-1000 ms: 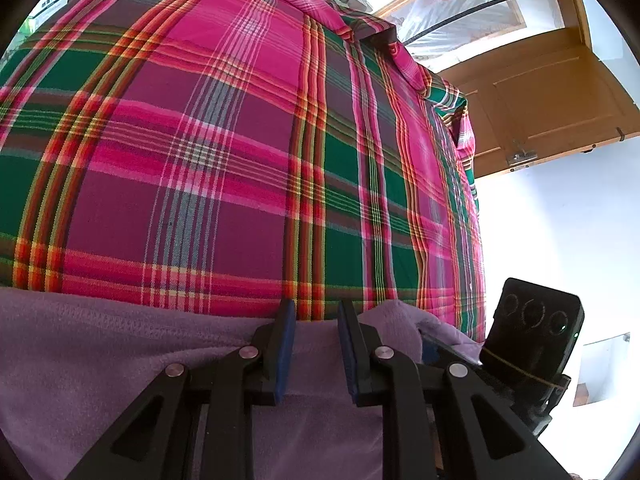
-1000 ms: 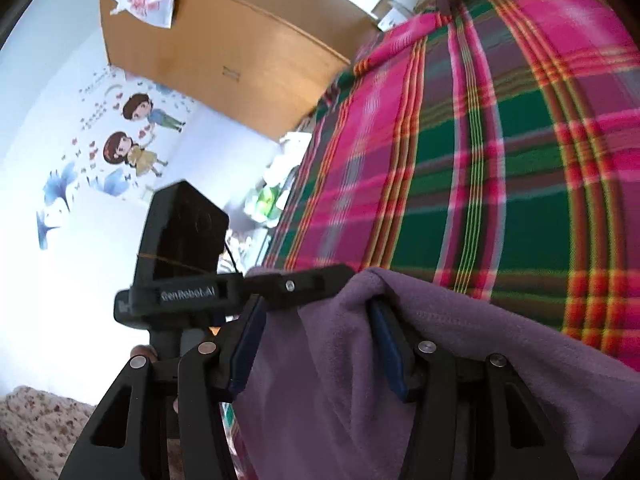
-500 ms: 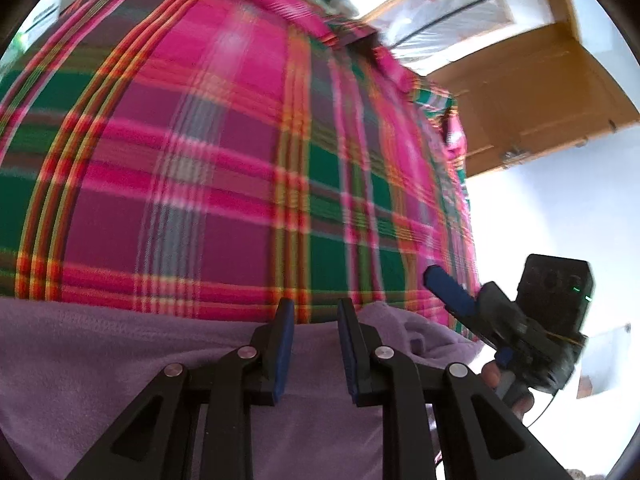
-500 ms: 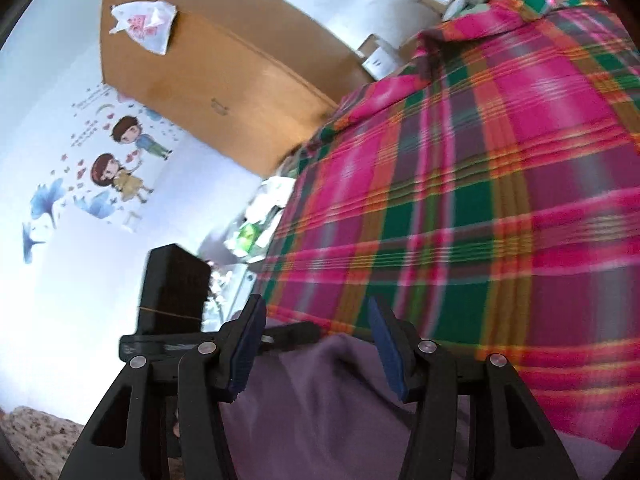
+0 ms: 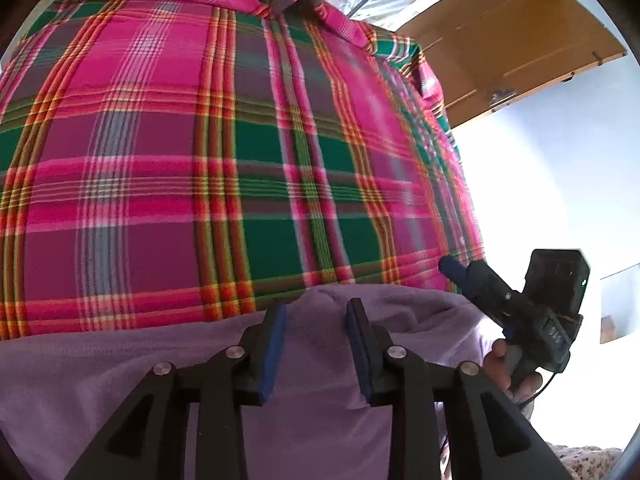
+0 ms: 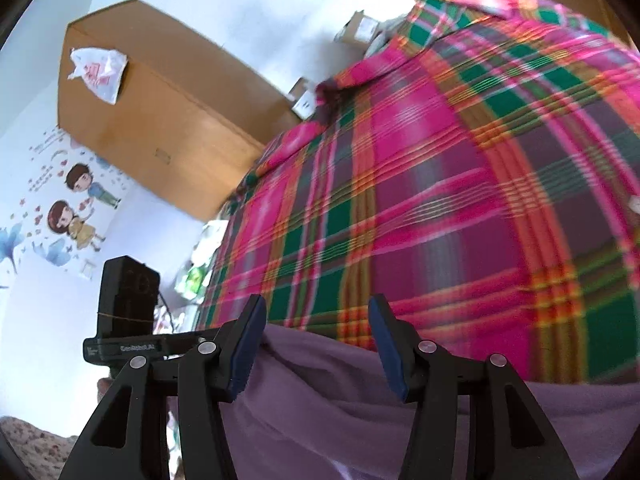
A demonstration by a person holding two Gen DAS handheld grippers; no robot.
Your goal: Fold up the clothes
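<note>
Left gripper [image 5: 316,312]: blue-padded fingers [image 5: 274,344] spread apart, nothing clamped; purple garment [image 5: 160,380] lies under and between them.

Right gripper [image 6: 316,320]: fingers likewise apart, hovering over a rumpled fold of the same purple garment [image 6: 340,392]; touching or clear of the cloth cannot be told.

Purple garment: soft fabric, spread along the near edge of a plaid bedcover [image 5: 200,160] in pink, green and orange; its far hem lies on the plaid.

Left wrist view only: the right gripper seen from outside [image 5: 476,280] at the garment's right end, one blue-tipped finger pointing over the plaid, a hand [image 5: 508,368] around its handle; a wooden door [image 5: 520,32] beyond the bed's far right corner.

Right wrist view only: the left gripper's black camera block [image 6: 128,296] at the left; a wooden wardrobe [image 6: 160,136] with a white plastic bag [image 6: 100,72] on it; cartoon wall stickers [image 6: 76,208]; cardboard boxes [image 6: 360,28] past the head of the bed, contents not visible.
</note>
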